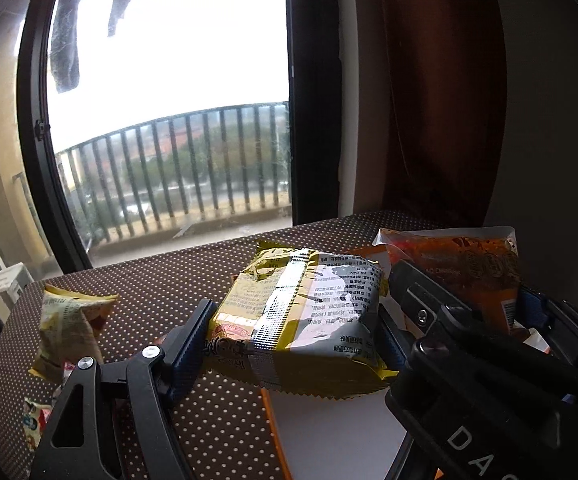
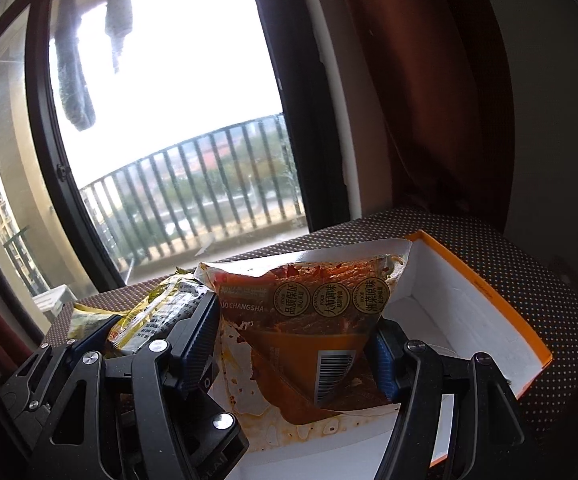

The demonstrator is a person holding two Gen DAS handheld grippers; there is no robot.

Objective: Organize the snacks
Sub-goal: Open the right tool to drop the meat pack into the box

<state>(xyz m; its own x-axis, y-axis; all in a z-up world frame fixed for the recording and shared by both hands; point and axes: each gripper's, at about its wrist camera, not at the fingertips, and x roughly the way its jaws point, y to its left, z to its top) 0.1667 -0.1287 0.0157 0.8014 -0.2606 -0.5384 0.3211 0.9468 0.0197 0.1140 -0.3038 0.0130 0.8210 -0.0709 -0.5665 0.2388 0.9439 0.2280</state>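
Note:
My left gripper [image 1: 293, 320] is shut on a yellow and silver snack packet [image 1: 301, 312] and holds it above the left edge of a white box with an orange rim [image 2: 489, 292]. My right gripper [image 2: 297, 340] is shut on an orange-red spicy snack pouch [image 2: 313, 316] and holds it upright over the inside of the box. The pouch also shows in the left wrist view [image 1: 461, 272], behind the right gripper's black body. The yellow packet shows in the right wrist view [image 2: 157, 316], just left of my right gripper.
Another yellow snack packet [image 1: 69, 320] and a small colourful one [image 1: 37, 420] lie on the brown dotted tabletop [image 1: 169, 276] at the left. A window with a balcony railing [image 1: 169, 160] is behind the table. A dark red curtain [image 2: 429, 100] hangs at the right.

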